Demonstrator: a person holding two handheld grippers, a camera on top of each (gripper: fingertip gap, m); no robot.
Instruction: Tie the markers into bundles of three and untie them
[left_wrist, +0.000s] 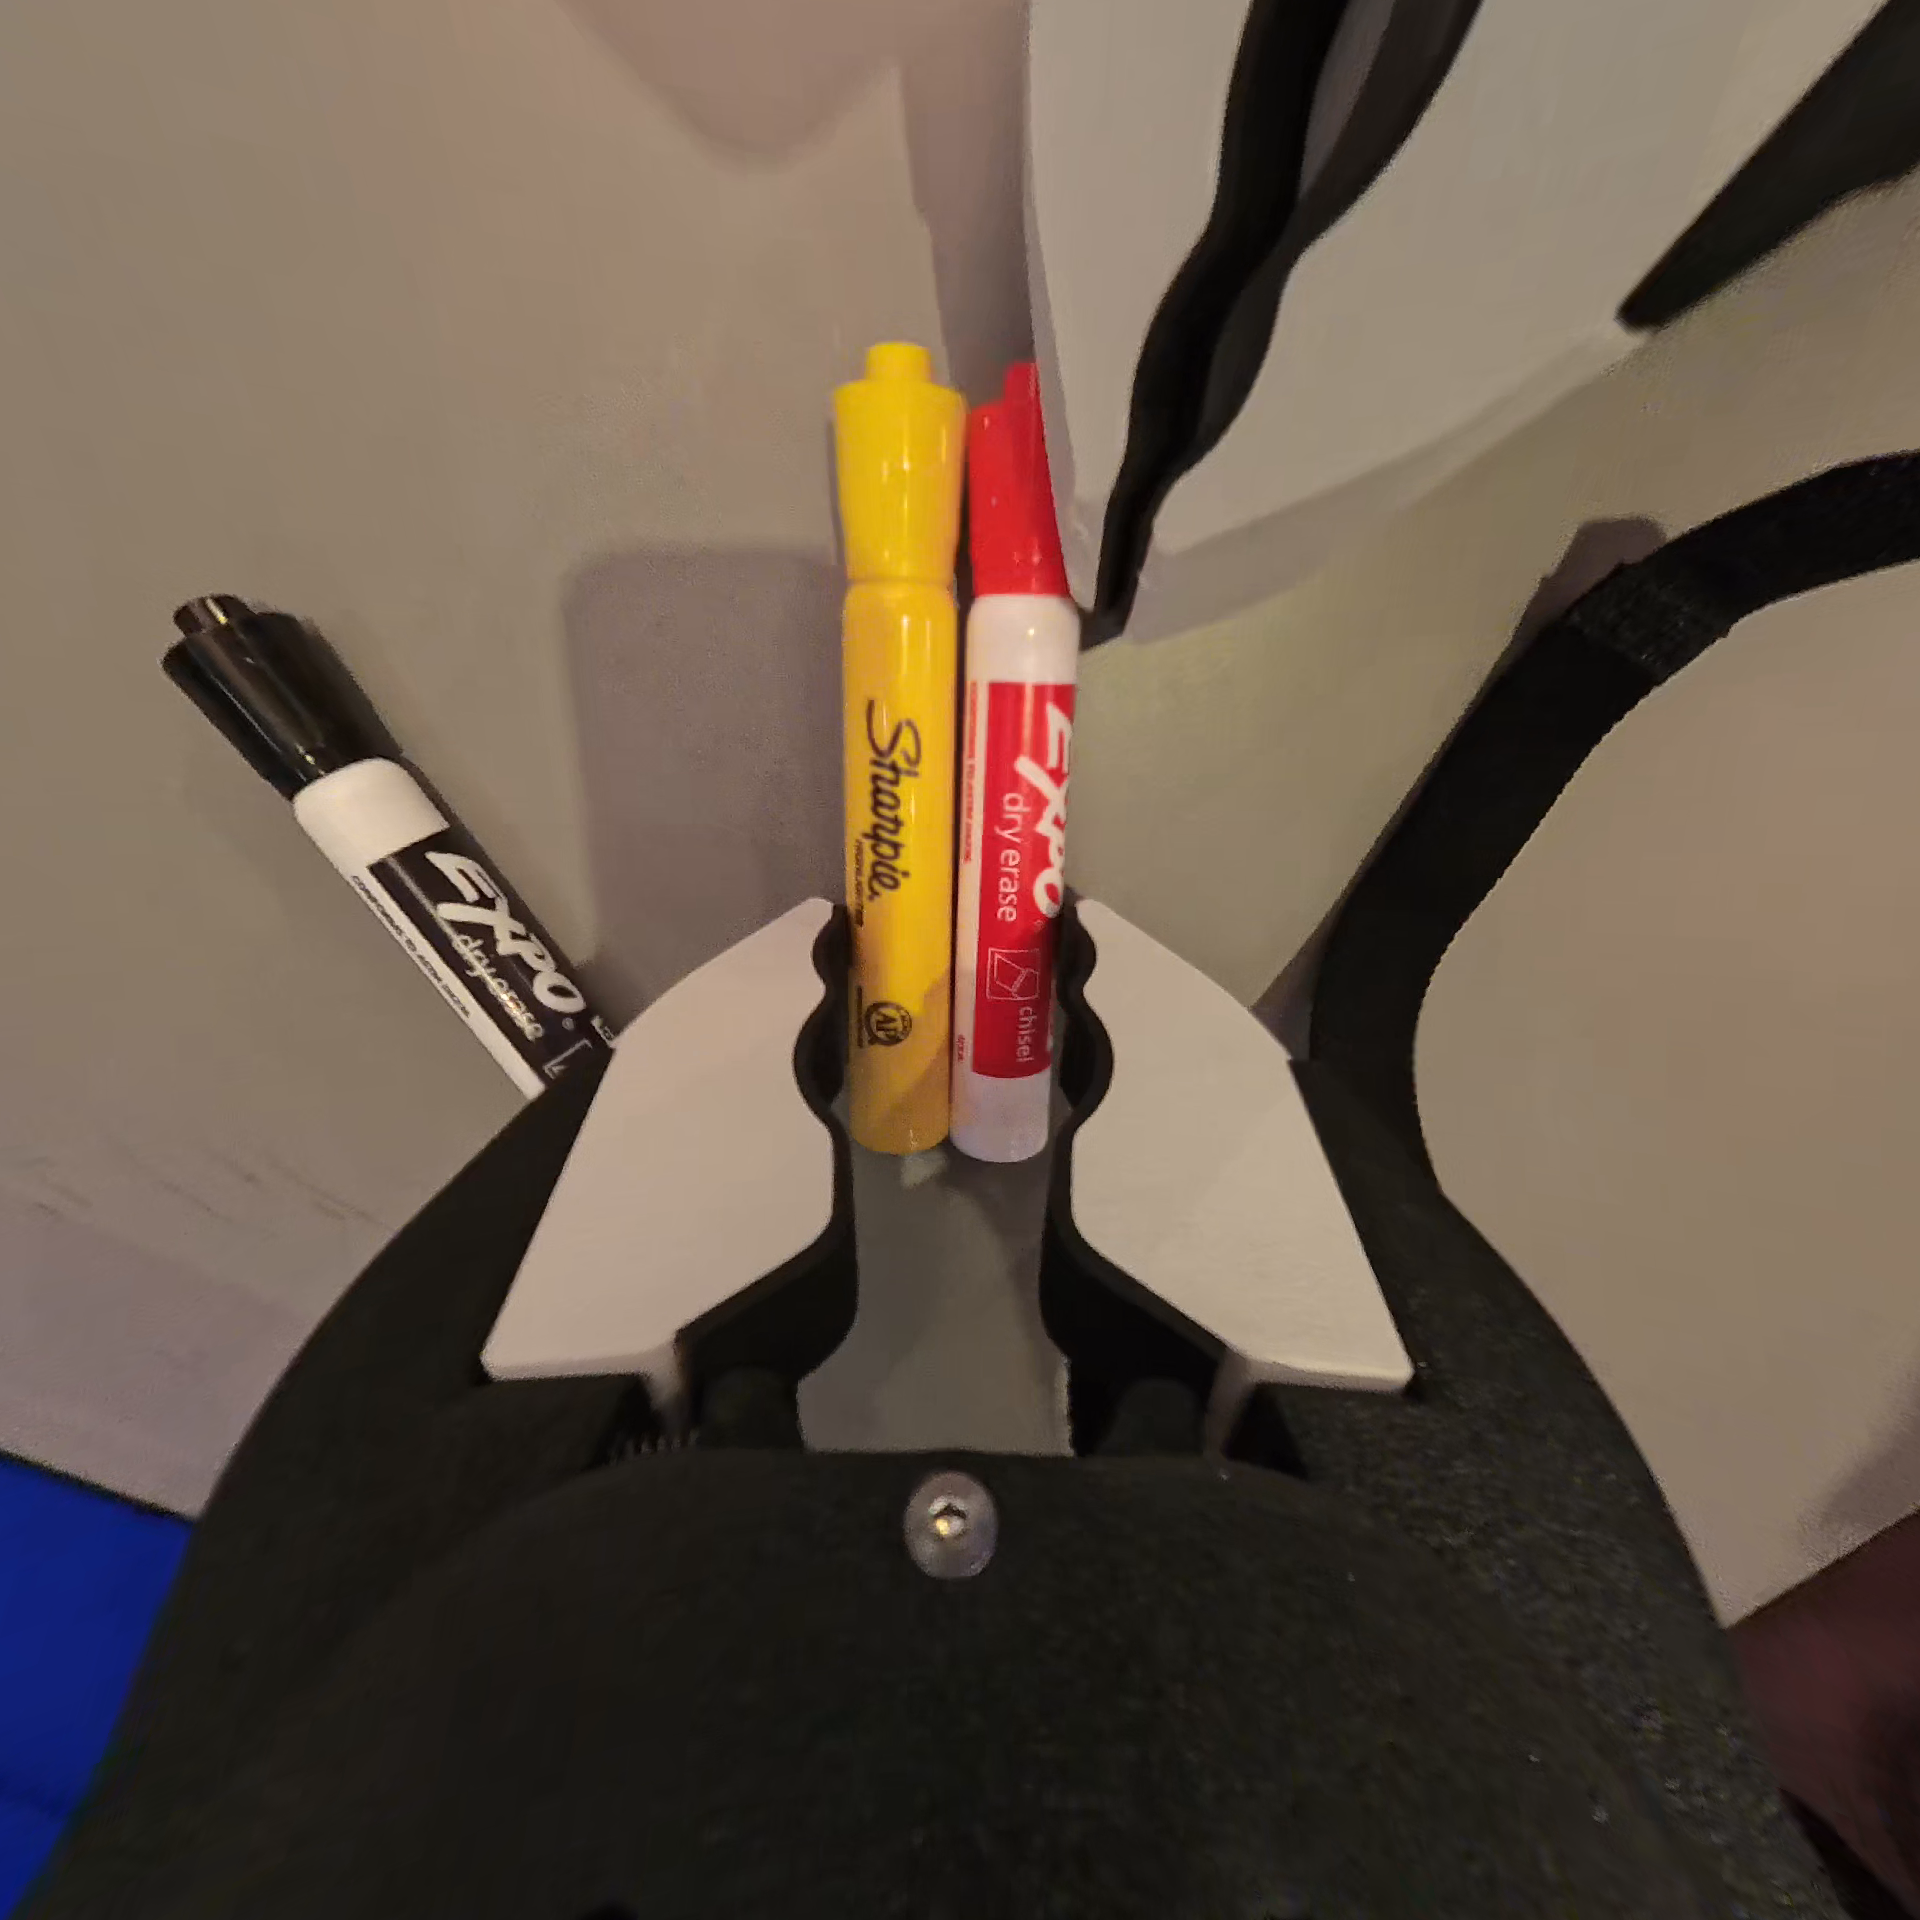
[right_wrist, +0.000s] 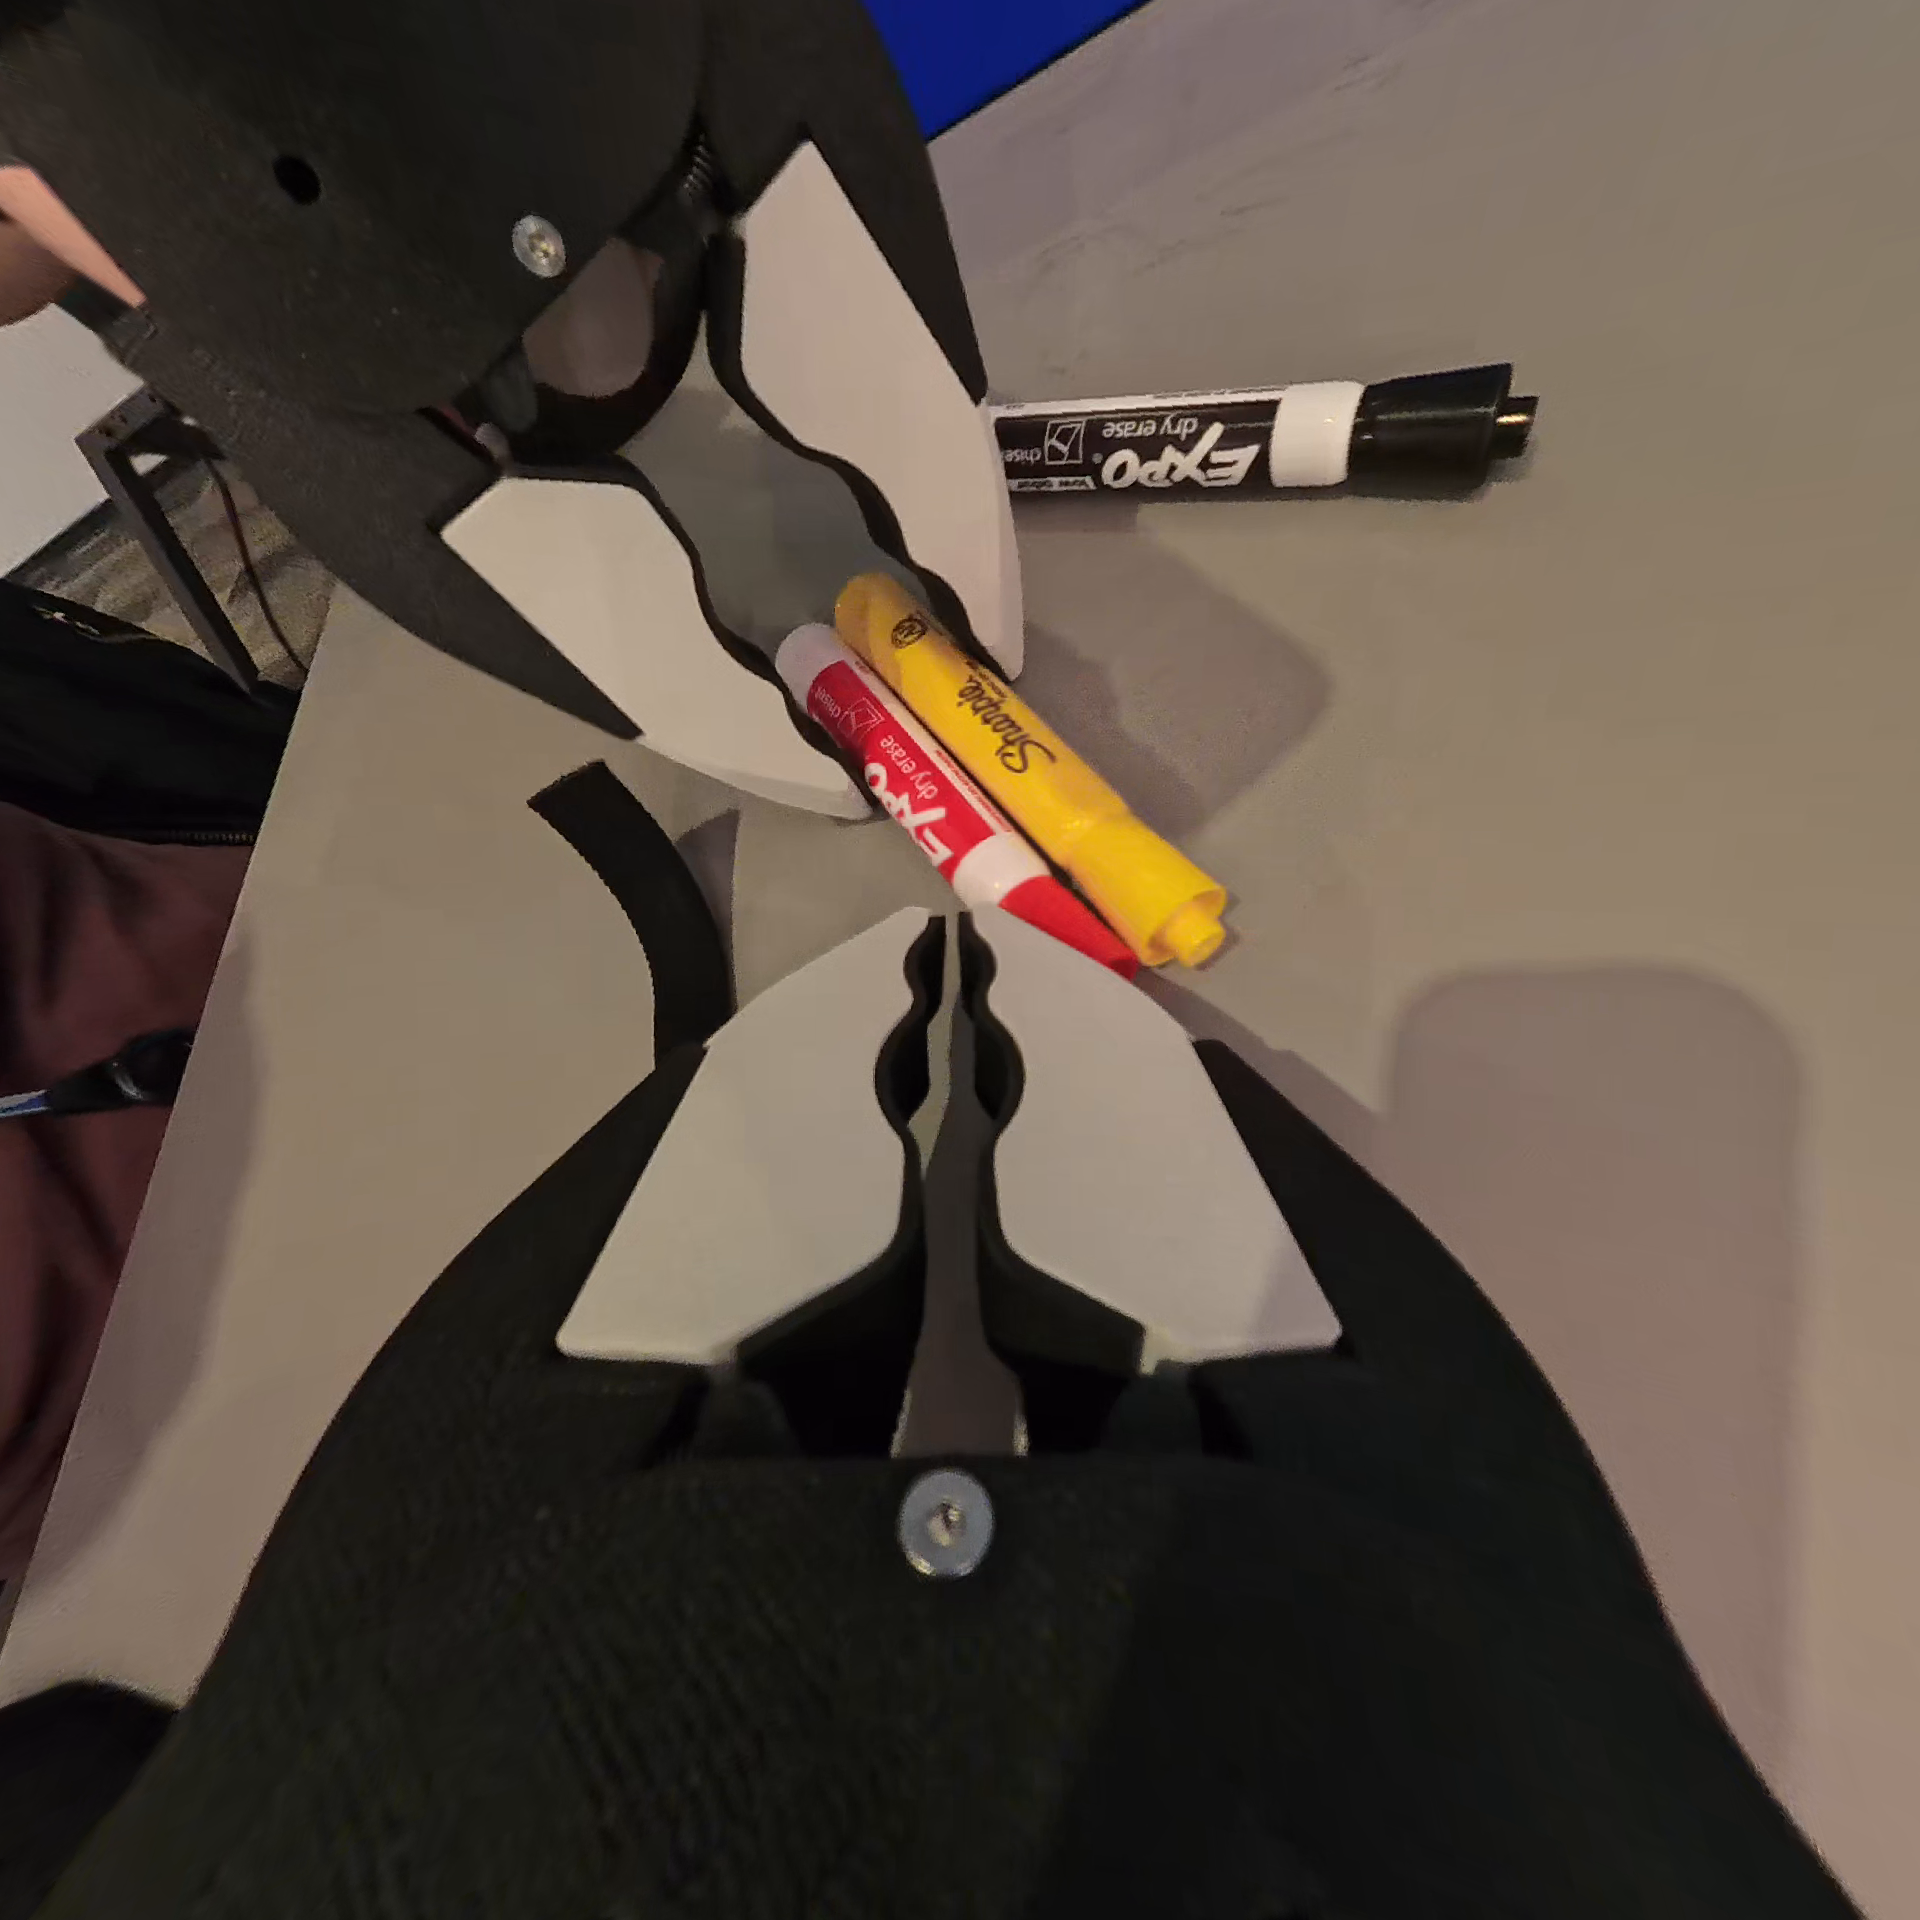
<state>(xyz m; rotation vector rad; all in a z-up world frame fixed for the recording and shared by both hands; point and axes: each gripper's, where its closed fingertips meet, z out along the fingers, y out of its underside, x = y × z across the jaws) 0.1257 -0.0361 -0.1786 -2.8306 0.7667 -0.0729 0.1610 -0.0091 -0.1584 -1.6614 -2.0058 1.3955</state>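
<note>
Nearest to us, our right gripper (right_wrist: 951, 935) has its fingers pressed almost together, and between them runs a thin dark strip that we take for the black strap (left_wrist: 1226, 364); we judge it pinched there, though the narrow gap leaves some doubt. A further length of that strap curves over the grey table (right_wrist: 1558, 727) at the left of the right wrist view, and in the left wrist view loops of it hang and lie to the right of the markers.

Just beyond the right fingertips, our left gripper (left_wrist: 951, 920) comes down from above with its fingers closed around the rear ends of two markers: the yellow marker (left_wrist: 902, 790) and the red marker (left_wrist: 1013, 831), side by side and touching, caps pointing away from that gripper. They lie low, at or on the table; we cannot tell whether they are lifted.

Farther off, the black marker (right_wrist: 1247, 442) lies alone on the table, well apart from the pair.

So we judge that we stand at the gathering step: two of three markers are held, nothing is wrapped yet. The next move calls for bringing the black marker beside the pair, or the pair to it, then leading the strap around all three without the left grip slipping.
</note>
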